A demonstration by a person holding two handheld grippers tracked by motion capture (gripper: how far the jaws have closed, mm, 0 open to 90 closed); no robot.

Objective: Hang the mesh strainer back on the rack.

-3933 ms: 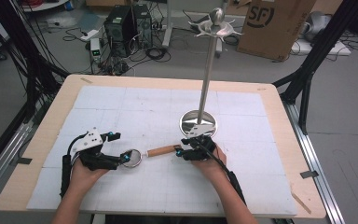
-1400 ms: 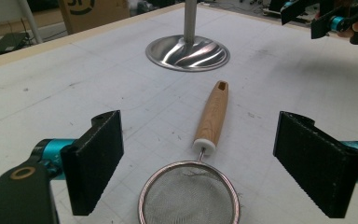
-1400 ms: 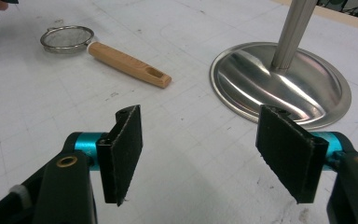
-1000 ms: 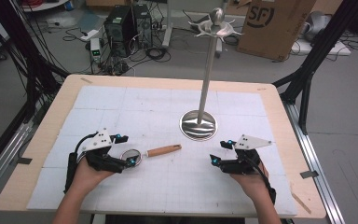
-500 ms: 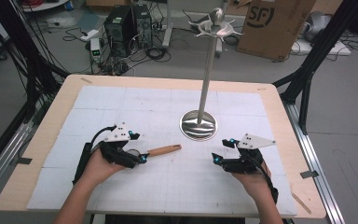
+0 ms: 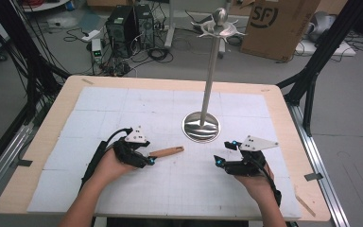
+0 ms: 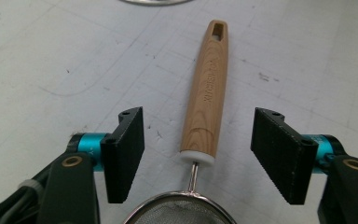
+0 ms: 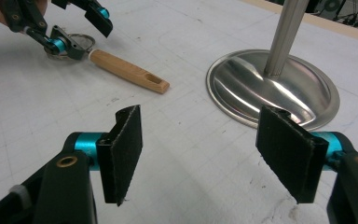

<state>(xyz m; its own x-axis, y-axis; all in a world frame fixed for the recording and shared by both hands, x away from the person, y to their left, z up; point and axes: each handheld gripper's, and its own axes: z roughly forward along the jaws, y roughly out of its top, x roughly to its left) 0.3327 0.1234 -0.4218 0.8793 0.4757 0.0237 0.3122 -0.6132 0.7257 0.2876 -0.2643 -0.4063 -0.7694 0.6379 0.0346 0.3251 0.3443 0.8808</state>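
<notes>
High view: fixed above near edge of table (image 6: 283,109), facing forward and down; whole top, both hands, floor clutter beyond.
Left gripper view: rides low on left gripper (image 7: 198,154), very close to mat, looking along jaws at strainer (image 7: 207,88) handle.
Right gripper view: low, oblique, near mat, facing stand (image 8: 272,84) base and left gripper (image 8: 77,23).
Shared by all: strainer handle, mat. Stand base: high and right views fully, left view at top edge.
</notes>
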